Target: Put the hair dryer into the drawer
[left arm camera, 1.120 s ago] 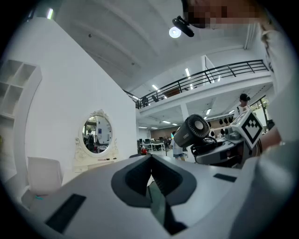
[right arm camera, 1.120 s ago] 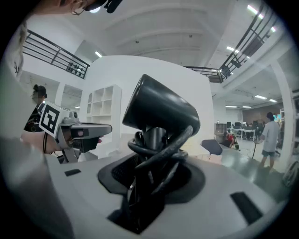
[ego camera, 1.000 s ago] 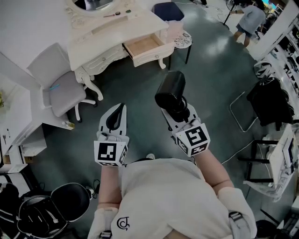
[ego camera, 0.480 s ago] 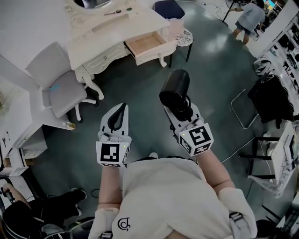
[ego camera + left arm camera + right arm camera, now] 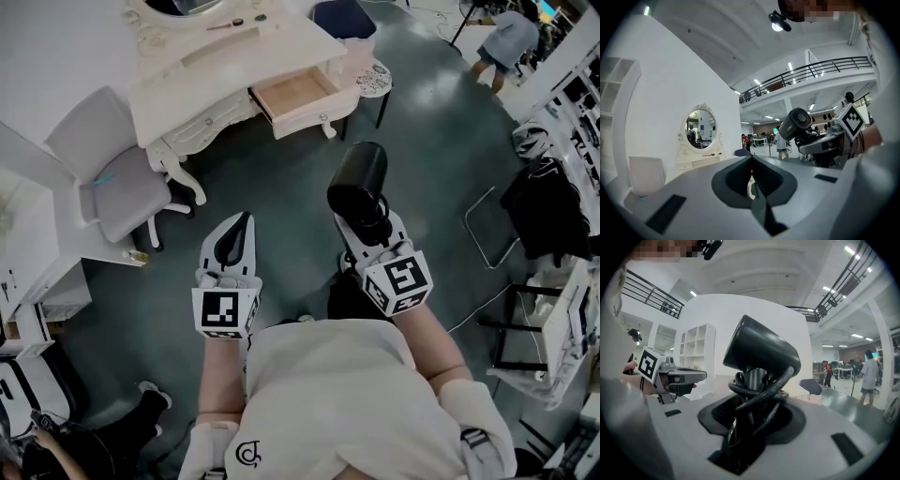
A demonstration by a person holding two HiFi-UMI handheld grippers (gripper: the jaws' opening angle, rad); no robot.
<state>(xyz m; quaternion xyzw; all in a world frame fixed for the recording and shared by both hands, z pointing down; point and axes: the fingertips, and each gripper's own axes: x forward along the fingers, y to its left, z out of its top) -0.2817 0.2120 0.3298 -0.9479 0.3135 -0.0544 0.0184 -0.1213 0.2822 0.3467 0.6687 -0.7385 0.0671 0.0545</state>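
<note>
Our right gripper (image 5: 367,225) clamps the hair dryer (image 5: 357,181) by its cord-wrapped handle; our left gripper (image 5: 234,239) is closed, empty. The open drawer (image 5: 292,92) lies far ahead in the dressing table (image 5: 225,58), so we should approach squarely and lay the dryer flat inside, cord included.

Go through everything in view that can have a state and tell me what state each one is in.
drawer: pulled open, nothing visible inside.
hair dryer: gripped by its handle, held in the air, not in the drawer.
cord: wound round the dryer's handle.
right gripper: fingers shut on the hair dryer.
left gripper: fingers together, holding nothing.
</note>
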